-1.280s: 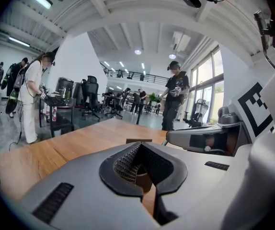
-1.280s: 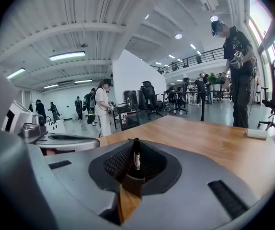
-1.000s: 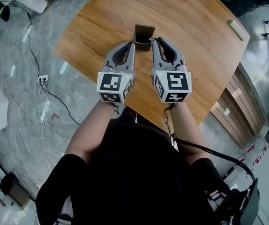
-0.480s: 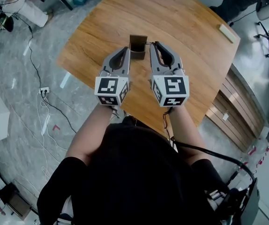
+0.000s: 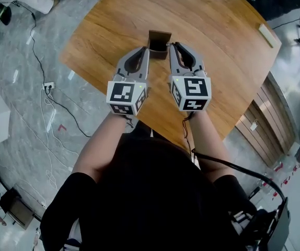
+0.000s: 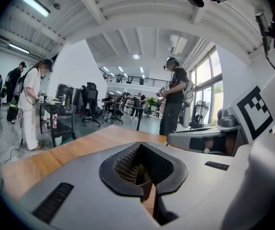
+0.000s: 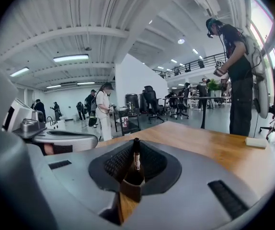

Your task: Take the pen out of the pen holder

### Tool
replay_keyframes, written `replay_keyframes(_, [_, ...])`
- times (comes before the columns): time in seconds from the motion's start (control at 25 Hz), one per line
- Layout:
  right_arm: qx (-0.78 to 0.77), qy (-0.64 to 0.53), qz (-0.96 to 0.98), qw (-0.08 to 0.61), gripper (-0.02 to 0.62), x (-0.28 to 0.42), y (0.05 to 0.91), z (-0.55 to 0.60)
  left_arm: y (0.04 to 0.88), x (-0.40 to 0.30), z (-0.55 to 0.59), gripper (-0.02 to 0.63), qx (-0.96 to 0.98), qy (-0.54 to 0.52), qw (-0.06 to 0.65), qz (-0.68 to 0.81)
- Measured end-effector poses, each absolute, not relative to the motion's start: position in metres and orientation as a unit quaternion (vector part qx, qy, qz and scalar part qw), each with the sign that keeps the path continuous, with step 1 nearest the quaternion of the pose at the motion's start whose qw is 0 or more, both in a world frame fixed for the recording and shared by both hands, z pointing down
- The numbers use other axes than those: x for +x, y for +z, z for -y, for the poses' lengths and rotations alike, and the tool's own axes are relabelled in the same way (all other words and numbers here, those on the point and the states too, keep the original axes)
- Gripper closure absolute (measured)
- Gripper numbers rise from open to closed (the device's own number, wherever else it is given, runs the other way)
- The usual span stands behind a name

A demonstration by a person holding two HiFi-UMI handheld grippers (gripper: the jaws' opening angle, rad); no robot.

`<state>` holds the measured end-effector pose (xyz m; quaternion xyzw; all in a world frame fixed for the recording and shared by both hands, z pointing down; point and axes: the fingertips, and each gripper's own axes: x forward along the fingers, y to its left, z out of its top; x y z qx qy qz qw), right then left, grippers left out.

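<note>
Dark pen [image 7: 136,159] upright in the brown pen holder [image 7: 130,189], with a pale label band round the barrel, its print too small to read. Top end pinched at the very tips of the right hand-held gripper [image 7: 136,142], jaws drawn together on it; barrel and holder seen through the eye-shaped window between the jaws. All of this only in the right gripper view; from the head view, just a dark speck at the holder's right edge.

Left hand-held gripper [image 5: 146,50] at 9 o'clock of the holder, jaws closed on nothing, tips just beside the holder's near left corner. In its own view, only a sliver of brown holder and wood through the window.

Holder on the wooden worktop [image 5: 207,20], at 12 o'clock of both grippers. Pale block [image 5: 268,34] at 2 o'clock, near the worktop's edge, well apart. Black-and-white square markers on both cubes, no readable writing.

Same stance about the holder as half a second ago; only the framing shifted.
</note>
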<state>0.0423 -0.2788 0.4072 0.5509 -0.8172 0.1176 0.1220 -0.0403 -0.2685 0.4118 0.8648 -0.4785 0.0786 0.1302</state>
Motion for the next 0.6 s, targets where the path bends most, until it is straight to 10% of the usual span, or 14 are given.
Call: replay_keyframes(0.6, [0.539,0.184,0.806,0.161,0.567,0.039,0.511,0.314,0.480,-0.051,0.295,0.604,0.849,0.106,0.175,0.487])
